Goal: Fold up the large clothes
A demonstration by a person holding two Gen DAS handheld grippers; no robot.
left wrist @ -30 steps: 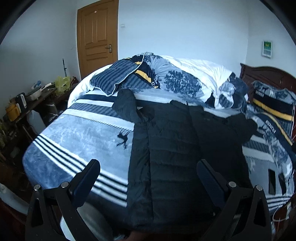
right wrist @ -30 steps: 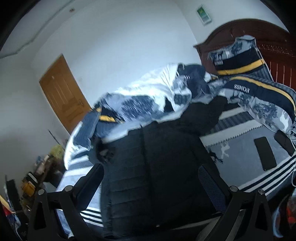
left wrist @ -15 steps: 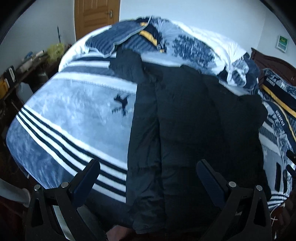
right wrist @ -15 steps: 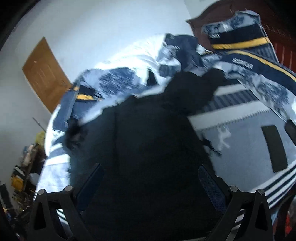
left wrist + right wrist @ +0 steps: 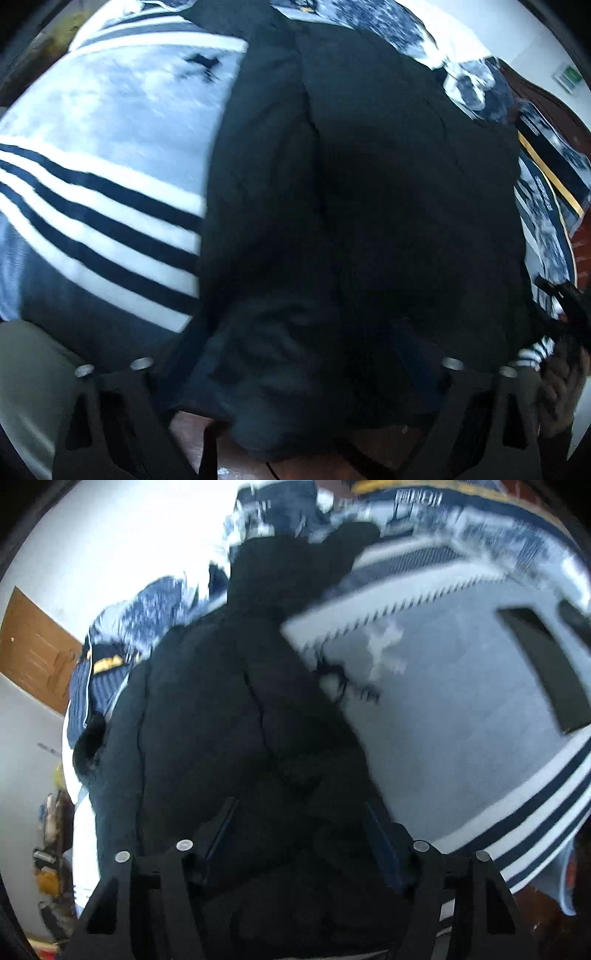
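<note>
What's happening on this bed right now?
A person with a gripper in each hand is starting to fold a black padded jacket spread on a striped blanket. The left gripper and right gripper sit low over the near hem, jaws just narrowing around the fabric, no firm pinch visible yet.

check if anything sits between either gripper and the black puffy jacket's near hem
Nothing visible does. The black puffy jacket hem bunches right between the left gripper fingers, and the right gripper straddles it too; both jaws have just been closing.
</note>
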